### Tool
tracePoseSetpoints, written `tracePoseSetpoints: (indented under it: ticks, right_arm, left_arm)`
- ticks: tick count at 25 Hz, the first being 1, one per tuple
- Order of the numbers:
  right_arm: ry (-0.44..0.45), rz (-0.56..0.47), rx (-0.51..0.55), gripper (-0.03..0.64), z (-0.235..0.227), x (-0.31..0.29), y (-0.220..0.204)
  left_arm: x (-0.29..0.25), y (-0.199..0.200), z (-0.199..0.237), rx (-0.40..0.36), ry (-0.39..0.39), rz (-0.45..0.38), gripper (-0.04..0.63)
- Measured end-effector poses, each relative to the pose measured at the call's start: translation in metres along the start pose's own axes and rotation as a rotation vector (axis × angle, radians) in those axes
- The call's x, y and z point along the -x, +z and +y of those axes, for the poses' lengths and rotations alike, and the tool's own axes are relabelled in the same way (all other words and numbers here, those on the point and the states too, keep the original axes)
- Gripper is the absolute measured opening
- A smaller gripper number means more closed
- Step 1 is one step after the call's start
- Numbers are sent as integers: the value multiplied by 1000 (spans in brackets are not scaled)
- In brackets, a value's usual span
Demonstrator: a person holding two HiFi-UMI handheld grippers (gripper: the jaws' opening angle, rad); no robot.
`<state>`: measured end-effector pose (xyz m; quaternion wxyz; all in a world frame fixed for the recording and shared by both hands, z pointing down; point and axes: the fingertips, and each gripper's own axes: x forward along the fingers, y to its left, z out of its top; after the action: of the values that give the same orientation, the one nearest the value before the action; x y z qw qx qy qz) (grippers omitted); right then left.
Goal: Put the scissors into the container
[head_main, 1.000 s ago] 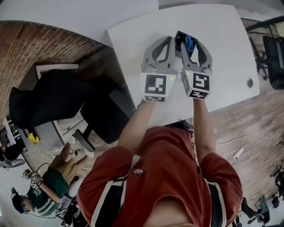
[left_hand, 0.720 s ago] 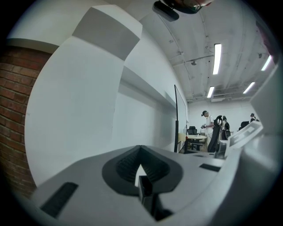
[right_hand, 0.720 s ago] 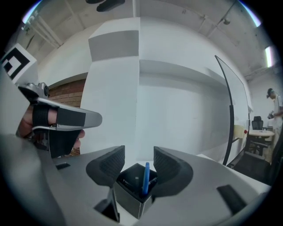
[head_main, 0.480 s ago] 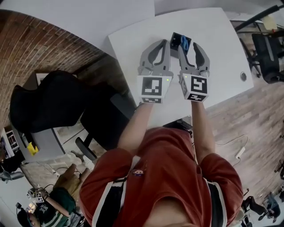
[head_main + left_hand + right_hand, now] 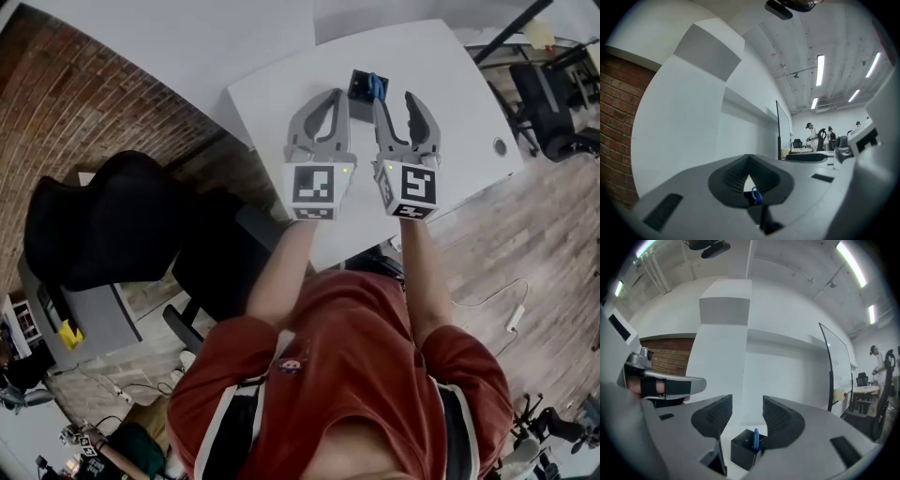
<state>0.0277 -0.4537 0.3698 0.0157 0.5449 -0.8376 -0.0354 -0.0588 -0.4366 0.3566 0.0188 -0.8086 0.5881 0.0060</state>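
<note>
A small black square container stands on the white table, and the blue handle of the scissors sticks up out of it. My left gripper hovers just left of the container, shut and empty. My right gripper hangs open, its left finger next to the container, holding nothing. In the right gripper view the container with the scissors handle sits low between the open jaws of the right gripper. In the left gripper view the closed pads of the left gripper leave only a slit showing the blue handle.
The table's left edge drops to a brick surface. A black office chair stands at the left. A round cable grommet sits near the table's right corner. More desks and several people show far off in the left gripper view.
Both grippers have drawn back from the container towards me. The container, earlier partly covered by the right gripper's jaws, now stands free ahead of the fingertips with the scissors still in it.
</note>
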Motion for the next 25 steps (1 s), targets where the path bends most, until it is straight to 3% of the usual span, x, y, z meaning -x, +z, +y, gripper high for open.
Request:
tracePoseSetpoints:
  ticks: [12,25]
  right_arm:
    - [-4,-82,7,216,1,38,45]
    - [36,-159,10,216,-37,55,89]
  left_arm:
    - [25,36,-19,-25,-20,-50,14]
    - [16,72,-50,-60,15,-97,14]
